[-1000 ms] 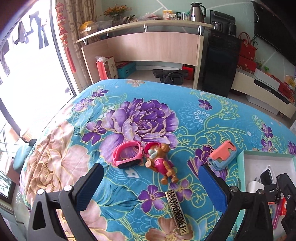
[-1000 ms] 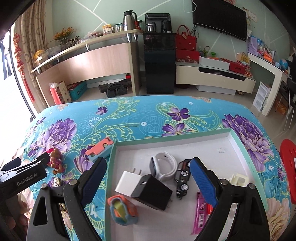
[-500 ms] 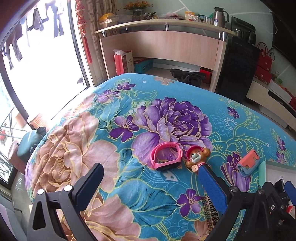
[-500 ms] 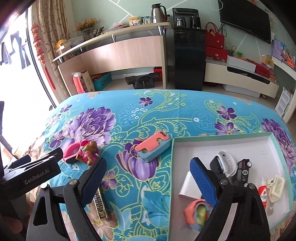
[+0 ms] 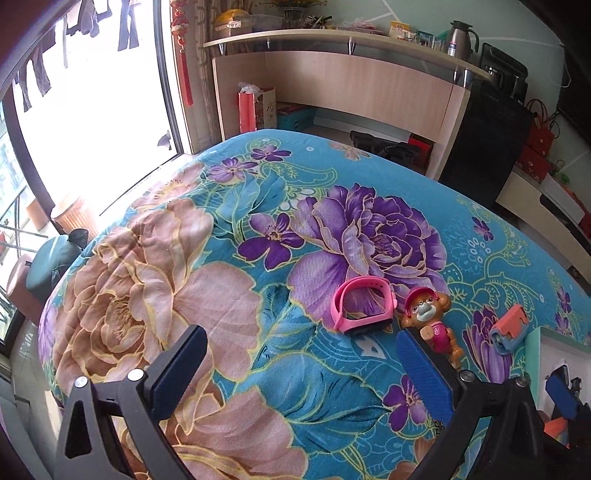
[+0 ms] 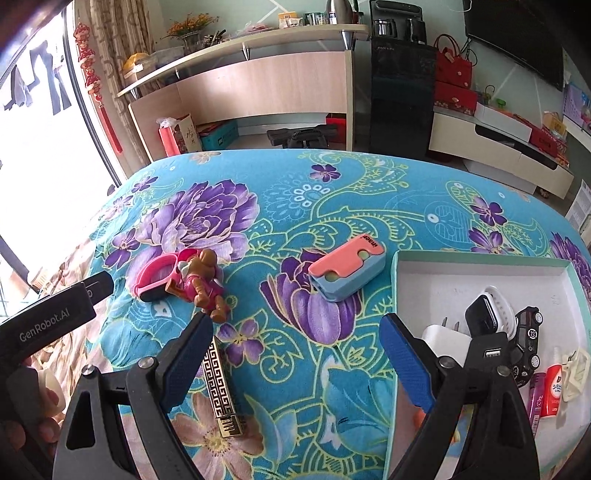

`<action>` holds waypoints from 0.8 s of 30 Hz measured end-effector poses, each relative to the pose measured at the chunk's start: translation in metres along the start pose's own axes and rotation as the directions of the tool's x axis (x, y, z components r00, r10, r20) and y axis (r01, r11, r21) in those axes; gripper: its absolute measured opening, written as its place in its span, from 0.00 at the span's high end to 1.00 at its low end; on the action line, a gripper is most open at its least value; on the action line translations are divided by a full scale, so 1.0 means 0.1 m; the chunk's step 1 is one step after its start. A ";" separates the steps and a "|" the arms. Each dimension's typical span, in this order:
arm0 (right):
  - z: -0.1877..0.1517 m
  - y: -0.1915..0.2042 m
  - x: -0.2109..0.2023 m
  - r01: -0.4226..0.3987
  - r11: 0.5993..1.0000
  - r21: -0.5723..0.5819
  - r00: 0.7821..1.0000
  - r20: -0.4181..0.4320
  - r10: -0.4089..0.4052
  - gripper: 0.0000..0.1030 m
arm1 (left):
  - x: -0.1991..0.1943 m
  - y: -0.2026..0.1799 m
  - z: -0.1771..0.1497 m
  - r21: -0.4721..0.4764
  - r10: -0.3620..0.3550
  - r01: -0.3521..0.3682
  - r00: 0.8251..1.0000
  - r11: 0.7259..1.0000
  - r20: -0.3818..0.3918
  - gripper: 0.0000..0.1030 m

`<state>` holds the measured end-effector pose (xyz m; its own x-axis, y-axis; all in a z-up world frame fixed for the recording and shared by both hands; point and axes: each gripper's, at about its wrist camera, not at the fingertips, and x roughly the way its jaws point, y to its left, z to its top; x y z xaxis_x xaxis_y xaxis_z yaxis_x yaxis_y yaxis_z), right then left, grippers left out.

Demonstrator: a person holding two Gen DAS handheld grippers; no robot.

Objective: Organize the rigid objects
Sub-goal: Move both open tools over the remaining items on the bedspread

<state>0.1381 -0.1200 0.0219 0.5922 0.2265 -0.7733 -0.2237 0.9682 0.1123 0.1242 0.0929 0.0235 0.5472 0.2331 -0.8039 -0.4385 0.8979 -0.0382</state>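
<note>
2 grippers, left gripper and right gripper, both spread wide, holding nothing, above the floral cloth.

Probably home: television, floral bedspread

"GenRobot.AI" on left gripper.

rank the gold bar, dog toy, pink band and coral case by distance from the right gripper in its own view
From the right gripper:
1. gold bar, beside its left finger
2. dog toy, up and left
3. coral case, up and right, too close to the toy to rank apart
4. pink band, far left
</note>
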 end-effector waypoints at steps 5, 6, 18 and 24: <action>-0.02 0.05 0.04 -0.006 1.000 -0.015 1.000 -0.005 0.006 0.11 | 0.08 0.05 -0.02 0.003 -0.025 0.025 0.999 1.000 -0.029 0.00; -0.03 0.06 0.05 -0.012 1.000 -0.014 1.000 -0.007 0.012 0.11 | 0.10 0.06 -0.02 0.002 -0.029 0.029 0.999 1.000 -0.035 0.00; -0.08 0.16 0.04 -0.028 0.998 -0.053 1.000 -0.012 0.027 0.11 | 0.28 0.30 -0.03 -0.055 -0.048 0.044 0.996 0.998 -0.077 0.00; -0.16 0.32 0.10 -0.034 0.993 -0.112 0.999 -0.039 0.030 0.13 | 0.33 0.36 -0.04 -0.075 -0.059 0.052 0.994 0.996 -0.094 0.00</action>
<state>0.1243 -0.0887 0.0078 0.5543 0.2512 -0.7935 -0.3295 0.9417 0.0680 0.1235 0.1314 -0.0074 0.5026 0.1438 -0.8525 -0.4619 0.8782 -0.1242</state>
